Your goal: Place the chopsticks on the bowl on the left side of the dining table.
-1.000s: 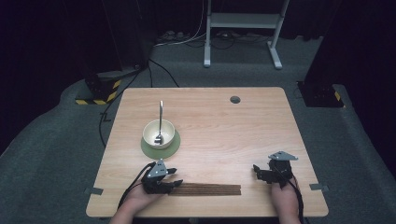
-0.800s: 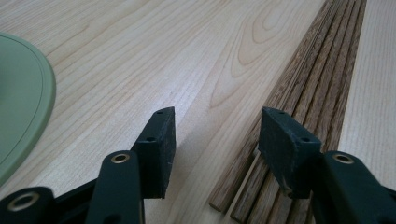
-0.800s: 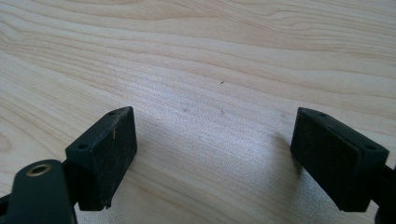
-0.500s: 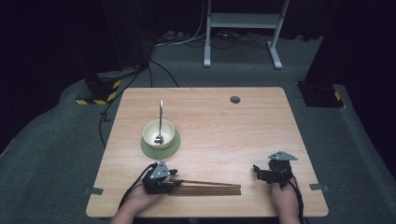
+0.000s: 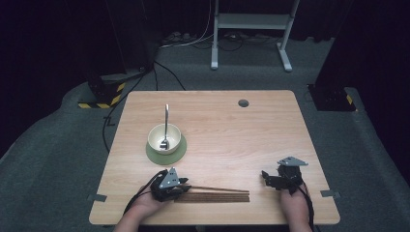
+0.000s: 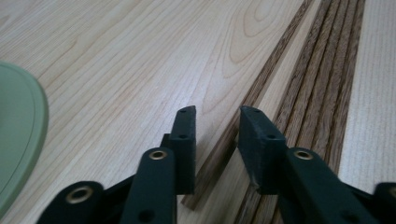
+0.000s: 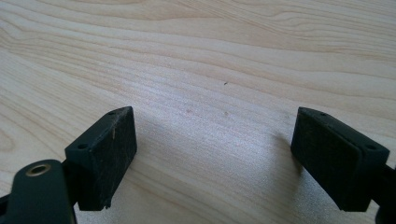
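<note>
Since a moment ago my left gripper (image 6: 215,122) has been closing its fingers around one chopstick (image 6: 243,112), not yet pressing. Right gripper (image 7: 212,140) fingers stand wide over the pale wooden counter (image 5: 232,135). Grey carpet (image 5: 48,169) surrounds it.

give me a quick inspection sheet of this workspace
surface: wooden table, bare grain, small round hole near far edge
job's things: chopsticks lying along near edge, one splayed off from the bundle
clutter: bowl with spoon on green mat
grippers: left gripper jaws have just been closing over the splayed stick, gap remains; right gripper wide open over bare wood
cables: black cable trails off left edge
surroundings: dark floor, white stand
</note>
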{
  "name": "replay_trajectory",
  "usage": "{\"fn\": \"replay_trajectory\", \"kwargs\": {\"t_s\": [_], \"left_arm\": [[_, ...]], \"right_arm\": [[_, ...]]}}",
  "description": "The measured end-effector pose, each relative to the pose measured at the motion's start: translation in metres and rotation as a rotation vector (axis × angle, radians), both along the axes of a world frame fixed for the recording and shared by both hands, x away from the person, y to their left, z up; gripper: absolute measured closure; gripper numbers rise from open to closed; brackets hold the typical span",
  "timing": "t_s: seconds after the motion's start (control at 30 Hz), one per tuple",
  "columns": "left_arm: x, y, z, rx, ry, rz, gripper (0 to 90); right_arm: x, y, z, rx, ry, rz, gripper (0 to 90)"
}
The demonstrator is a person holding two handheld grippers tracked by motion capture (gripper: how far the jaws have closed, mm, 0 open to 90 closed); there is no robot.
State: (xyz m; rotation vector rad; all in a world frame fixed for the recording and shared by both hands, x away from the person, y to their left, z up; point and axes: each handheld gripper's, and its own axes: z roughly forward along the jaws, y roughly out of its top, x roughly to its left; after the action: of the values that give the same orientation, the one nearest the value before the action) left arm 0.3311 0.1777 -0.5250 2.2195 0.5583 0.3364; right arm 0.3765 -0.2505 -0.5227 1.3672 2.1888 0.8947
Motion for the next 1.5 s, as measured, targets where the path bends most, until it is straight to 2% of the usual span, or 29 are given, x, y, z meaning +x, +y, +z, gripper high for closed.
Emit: {"fn": "replay_trajectory", "kwargs": {"t_s": [0.07, 0.1, 0.2, 0.27, 0.3, 0.4, 0.43, 0.53, 0.77, 0.83, 0.97, 1.0, 1.07, 1.13, 1.27, 1.37, 1.43, 1.5], "left_arm": [[0.004, 0.002, 0.0, -0.013, 0.036, -0.01, 71.0], [0.007, 0.003, 0.001, -0.002, 0.043, -0.035, 71.0], [0.012, 0.006, 0.003, 0.005, 0.057, -0.05, 73.3], [0.013, 0.009, 0.001, -0.008, 0.055, -0.049, 75.8], [0.013, 0.01, 0.0, -0.02, 0.06, -0.044, 76.2], [0.009, 0.011, -0.001, -0.023, 0.027, -0.038, 80.7], [0.005, 0.009, -0.001, -0.007, 0.0, -0.033, 81.8], [0.003, 0.01, -0.001, 0.005, -0.014, -0.026, 82.4], [-0.001, 0.016, -0.001, 0.001, -0.004, 0.008, 82.7], [-0.002, 0.026, -0.001, -0.003, 0.009, 0.036, 82.6], [-0.002, 0.038, -0.001, -0.007, 0.015, 0.056, 82.3], [-0.003, 0.041, -0.001, -0.016, 0.021, 0.072, 81.4], [-0.004, 0.04, -0.002, -0.023, 0.018, 0.081, 73.6], [-0.004, 0.039, -0.001, -0.007, 0.001, 0.083, 71.6], [-0.003, 0.038, -0.002, -0.025, 0.021, 0.137, 60.6], [-0.001, 0.039, -0.002, -0.02, 0.026, 0.154, 57.9], [-0.001, 0.038, -0.002, -0.034, 0.042, 0.181, 53.6], [0.001, 0.039, -0.002, -0.039, 0.049, 0.185, 53.2]], "right_arm": [[0.0, 0.0, 0.0, -0.002, 0.001, -0.009, 13.4], [0.0, 0.0, 0.0, -0.002, 0.001, -0.009, 13.4], [-0.001, 0.003, 0.0, -0.009, -0.006, -0.029, 14.4], [-0.004, 0.004, 0.0, -0.006, -0.006, -0.021, 15.8], [-0.005, 0.004, 0.0, -0.008, -0.014, 0.007, 15.8], [-0.007, 0.009, 0.0, -0.014, -0.018, 0.065, 15.8], [-0.006, 0.008, 0.0, -0.008, -0.013, 0.064, 15.5], [-0.006, 0.007, 0.0, -0.005, -0.007, 0.058, 15.4], [-0.006, 0.007, 0.0, -0.005, -0.006, 0.058, 15.4], [-0.006, 0.007, 0.0, -0.003, -0.005, 0.058, 15.3], [-0.005, 0.007, 0.0, -0.002, -0.005, 0.058, 14.8], [-0.004, 0.007, 0.0, -0.004, -0.006, 0.066, 14.5], [-0.002, 0.004, 0.0, -0.004, -0.002, 0.094, 13.9], [-0.002, 0.004, 0.0, -0.001, 0.002, 0.096, 13.9], [-0.001, 0.003, 0.0, -0.002, 0.004, 0.098, 13.1], [0.001, 0.004, 0.0, -0.003, 0.003, 0.098, 12.7], [0.006, 0.004, 0.0, -0.007, 0.002, 0.085, 11.4], [0.007, 0.004, -0.001, -0.008, 0.0, 0.081, 11.4]]}}
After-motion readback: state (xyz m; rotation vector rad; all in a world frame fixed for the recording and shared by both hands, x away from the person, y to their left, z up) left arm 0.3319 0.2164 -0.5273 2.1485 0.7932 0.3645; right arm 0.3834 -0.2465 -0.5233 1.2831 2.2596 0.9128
